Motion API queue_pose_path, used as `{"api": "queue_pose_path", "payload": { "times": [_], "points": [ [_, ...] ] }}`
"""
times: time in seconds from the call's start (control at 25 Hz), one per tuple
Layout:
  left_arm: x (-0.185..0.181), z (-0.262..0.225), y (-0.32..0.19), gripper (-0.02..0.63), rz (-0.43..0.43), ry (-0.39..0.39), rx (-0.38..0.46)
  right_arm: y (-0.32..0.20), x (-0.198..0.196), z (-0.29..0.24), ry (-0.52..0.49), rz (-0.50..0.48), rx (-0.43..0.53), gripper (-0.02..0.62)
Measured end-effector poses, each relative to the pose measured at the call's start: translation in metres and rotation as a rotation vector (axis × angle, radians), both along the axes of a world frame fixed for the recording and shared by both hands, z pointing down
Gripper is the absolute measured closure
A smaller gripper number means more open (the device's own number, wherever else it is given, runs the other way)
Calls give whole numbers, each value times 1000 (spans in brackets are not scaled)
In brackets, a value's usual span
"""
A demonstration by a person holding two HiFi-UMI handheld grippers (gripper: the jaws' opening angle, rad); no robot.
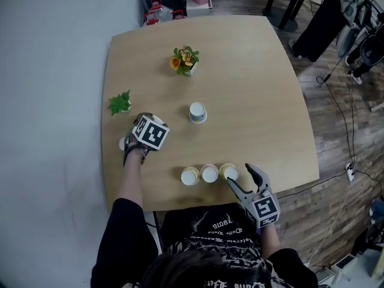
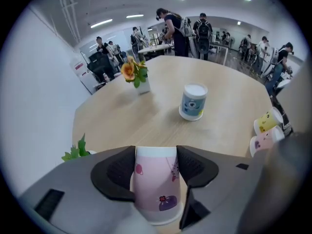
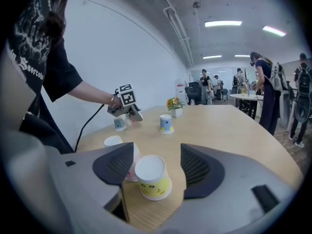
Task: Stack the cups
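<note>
**A:** How much is stacked?

**B:** Nothing yet, it seems: no cup is seen nested on another. A pink cup (image 2: 156,191) is clamped base-up between the jaws of the left gripper (image 2: 155,165), near the left edge of the bench (image 1: 264,101). A yellow cup (image 3: 152,178) is straddled, untouched, by the wide-open jaws of the right gripper (image 3: 157,164). It ends a row of three (image 1: 209,173) along the front edge.

**A:** And room for moving?

**B:** A blue cup (image 1: 197,112) stands alone mid-bench, and the right half is left bare. Little margin is offered at the front edge. A green sprig (image 1: 120,103) is set near the left edge, just beyond the left gripper.
</note>
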State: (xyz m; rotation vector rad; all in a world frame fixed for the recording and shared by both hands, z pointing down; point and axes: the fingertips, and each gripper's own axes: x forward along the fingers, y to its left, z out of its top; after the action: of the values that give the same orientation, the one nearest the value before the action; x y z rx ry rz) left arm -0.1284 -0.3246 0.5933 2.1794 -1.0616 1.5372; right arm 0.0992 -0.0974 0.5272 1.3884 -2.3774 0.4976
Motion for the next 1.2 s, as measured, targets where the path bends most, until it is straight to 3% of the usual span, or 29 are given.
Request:
{"api": "queue_pose_path", "payload": {
  "times": [0.24,0.6,0.8,1.2],
  "points": [
    [11,-51,11,337,-50,188,133,8,-2,-3,-8,-30,18,282],
    [45,-122,52,337,-122,599,270,16,1,-13,6,-67,53,282],
    [51,-160,84,337,-157,844,389,20,3,-10,28,-99,51,284],
    [63,-178,142,337,-259,1073,523,37,1,-1,37,-180,25,285]
  ]
}}
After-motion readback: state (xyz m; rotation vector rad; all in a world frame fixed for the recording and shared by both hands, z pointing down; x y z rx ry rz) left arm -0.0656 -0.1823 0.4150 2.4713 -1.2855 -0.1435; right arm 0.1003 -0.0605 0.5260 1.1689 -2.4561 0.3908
